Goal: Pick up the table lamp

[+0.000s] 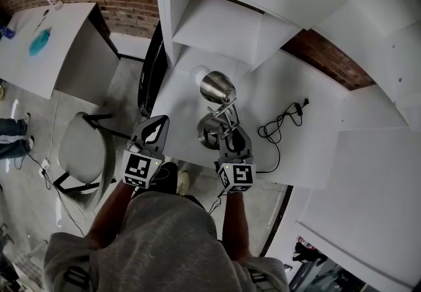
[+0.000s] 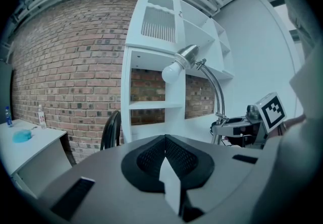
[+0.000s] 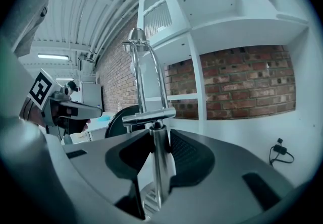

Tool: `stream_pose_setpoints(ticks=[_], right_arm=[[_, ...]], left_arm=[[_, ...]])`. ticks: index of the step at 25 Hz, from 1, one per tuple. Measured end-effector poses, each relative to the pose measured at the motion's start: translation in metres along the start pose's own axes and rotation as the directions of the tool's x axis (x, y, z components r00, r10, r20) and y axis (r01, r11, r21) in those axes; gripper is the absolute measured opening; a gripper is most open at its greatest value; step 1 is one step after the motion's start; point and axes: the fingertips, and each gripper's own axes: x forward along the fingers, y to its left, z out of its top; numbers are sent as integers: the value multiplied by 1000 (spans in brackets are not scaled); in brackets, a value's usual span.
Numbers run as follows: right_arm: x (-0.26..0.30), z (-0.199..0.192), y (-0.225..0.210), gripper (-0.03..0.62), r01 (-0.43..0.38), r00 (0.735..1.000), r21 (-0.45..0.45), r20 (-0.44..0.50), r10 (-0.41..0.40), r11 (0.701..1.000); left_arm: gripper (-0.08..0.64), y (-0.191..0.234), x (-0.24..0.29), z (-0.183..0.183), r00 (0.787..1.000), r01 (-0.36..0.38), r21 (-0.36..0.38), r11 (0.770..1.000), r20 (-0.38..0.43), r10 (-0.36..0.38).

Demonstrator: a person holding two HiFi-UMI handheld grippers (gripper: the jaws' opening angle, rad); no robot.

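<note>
1. The table lamp [image 1: 217, 87] is seen upright on the white desk [image 1: 309, 152], near its front edge, with the shade tilted toward the shelf unit [image 1: 217, 27].
2. The lamp's upright post [image 3: 156, 167] is pinched between the right gripper's [image 1: 230, 127] jaws, above the round base [image 1: 209, 133].
3. The left gripper [image 1: 160, 121] is held at the desk's edge, left of the lamp, with its jaws pressed together and nothing gripped.
4. A black cord [image 1: 283, 120] is seen lying right of the lamp.

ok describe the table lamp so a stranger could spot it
Find the tall white shelving unit; on the white desk below it stands the table lamp. It is the only shiny metal thing there, with a domed shade, beside a black cord.
</note>
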Motion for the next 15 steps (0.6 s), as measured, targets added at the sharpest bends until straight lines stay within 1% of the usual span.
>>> stream_pose_setpoints(ticks=[10, 15], right_arm=[[1, 0, 0, 133, -1, 1000, -7, 17, 1, 1000], [2, 1, 1, 133, -17, 1000, -16, 21, 17, 1000]], left_arm=[[3, -1, -1, -2, 1000, -1, 3, 1000, -6, 1], [3, 0, 1, -2, 1000, 1, 7, 1000, -6, -1]])
